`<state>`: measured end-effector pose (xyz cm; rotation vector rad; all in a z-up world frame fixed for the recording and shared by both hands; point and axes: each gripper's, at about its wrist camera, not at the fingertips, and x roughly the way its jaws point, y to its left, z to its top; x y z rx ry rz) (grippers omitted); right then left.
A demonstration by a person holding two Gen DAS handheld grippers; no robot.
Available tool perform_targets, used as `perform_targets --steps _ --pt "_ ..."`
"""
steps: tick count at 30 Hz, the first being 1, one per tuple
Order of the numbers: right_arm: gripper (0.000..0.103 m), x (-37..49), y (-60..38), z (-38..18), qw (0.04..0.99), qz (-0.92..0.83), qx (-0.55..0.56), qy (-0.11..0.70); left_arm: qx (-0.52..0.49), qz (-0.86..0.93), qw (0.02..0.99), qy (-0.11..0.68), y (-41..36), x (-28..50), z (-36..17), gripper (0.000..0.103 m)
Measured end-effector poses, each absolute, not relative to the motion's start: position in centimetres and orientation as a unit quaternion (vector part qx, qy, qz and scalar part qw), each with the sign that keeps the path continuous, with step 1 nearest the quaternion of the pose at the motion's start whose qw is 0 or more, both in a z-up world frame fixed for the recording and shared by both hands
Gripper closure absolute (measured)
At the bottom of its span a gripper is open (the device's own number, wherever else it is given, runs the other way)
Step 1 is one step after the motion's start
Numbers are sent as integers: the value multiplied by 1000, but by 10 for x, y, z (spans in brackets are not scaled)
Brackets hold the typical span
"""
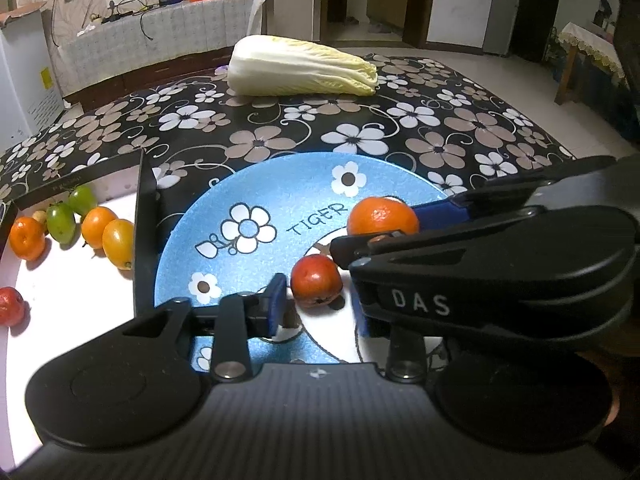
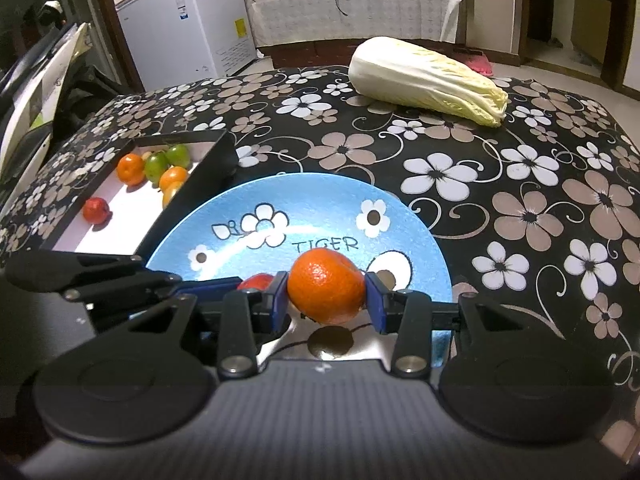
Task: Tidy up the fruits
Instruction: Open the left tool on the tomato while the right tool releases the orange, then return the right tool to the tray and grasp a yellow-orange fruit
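A blue flowered plate [image 1: 280, 196] [image 2: 320, 208] lies on the table. My right gripper [image 2: 326, 294] is shut on an orange mandarin [image 2: 325, 286] [image 1: 382, 216] just above the plate. My left gripper [image 1: 316, 300] is open around a small red fruit [image 1: 316, 286] [image 2: 256, 281] that rests on the plate; its right finger is hidden under the right gripper's body. A black-rimmed white tray [image 1: 140, 220] [image 2: 192, 196] to the left holds several orange, green, yellow and red fruits.
A napa cabbage [image 1: 300, 66] [image 2: 424, 78] lies at the far side of the black floral tablecloth [image 1: 400, 128]. A white freezer [image 2: 188, 28] and a covered bench stand beyond the table.
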<state>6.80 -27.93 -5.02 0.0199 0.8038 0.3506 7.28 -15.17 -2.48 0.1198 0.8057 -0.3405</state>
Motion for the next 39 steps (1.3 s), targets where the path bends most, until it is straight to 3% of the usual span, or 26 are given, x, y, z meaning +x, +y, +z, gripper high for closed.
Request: perform_targets --steps 9,12,25,39 --pt "58 65 -275 -41 911 173 8 375 52 -161 908 383 -144 68 -15 42" --pt "50 61 -276 -35 917 173 13 360 50 -162 911 376 -141 65 -10 36" --pt "50 55 -275 -16 939 164 34 301 18 -152 917 368 -115 59 5 34" --pt "50 62 -211 -8 939 223 9 261 -31 -67 931 357 -11 55 18 34"
